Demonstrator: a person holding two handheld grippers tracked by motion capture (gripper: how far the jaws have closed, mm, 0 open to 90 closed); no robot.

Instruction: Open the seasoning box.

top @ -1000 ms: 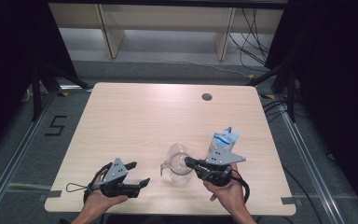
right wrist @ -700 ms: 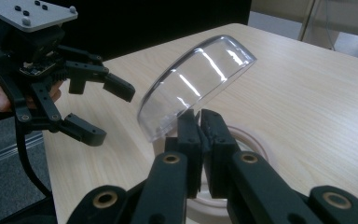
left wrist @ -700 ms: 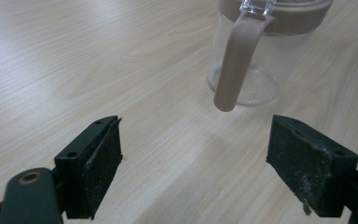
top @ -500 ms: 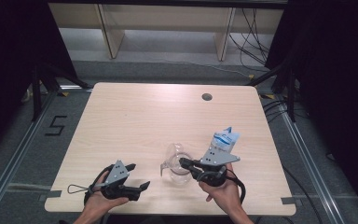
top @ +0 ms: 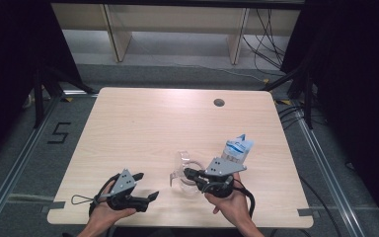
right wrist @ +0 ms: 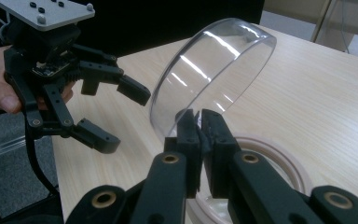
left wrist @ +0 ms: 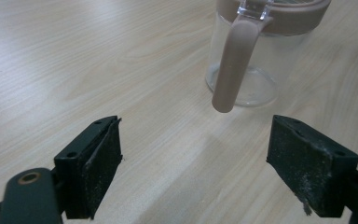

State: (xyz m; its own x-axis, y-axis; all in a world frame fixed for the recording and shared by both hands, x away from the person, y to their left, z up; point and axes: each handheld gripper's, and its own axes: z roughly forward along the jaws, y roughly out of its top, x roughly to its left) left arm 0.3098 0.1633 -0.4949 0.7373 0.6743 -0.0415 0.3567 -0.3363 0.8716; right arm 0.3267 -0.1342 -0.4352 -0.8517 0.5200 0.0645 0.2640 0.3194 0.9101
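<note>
Item: clear jug [left wrist: 242, 60], lid [right wrist: 209, 74] being lifted.

I am pinching the transparent lid's edge in my right gripper [right wrist: 199, 122], tilted up above the jug's pinkish rim at lower centre of the high view. My left gripper [left wrist: 209, 163] is waiting wide and empty, facing the handle [left wrist: 233, 70]. Lid coming off; jug not yet grasped.

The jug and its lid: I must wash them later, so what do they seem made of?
The lid, pinched in the right gripper, looks like clear glossy plastic, judging by its bright streak reflections. The jug has a see-through body, glass or plastic, with a matte beige handle, probably plastic or silicone.
</note>
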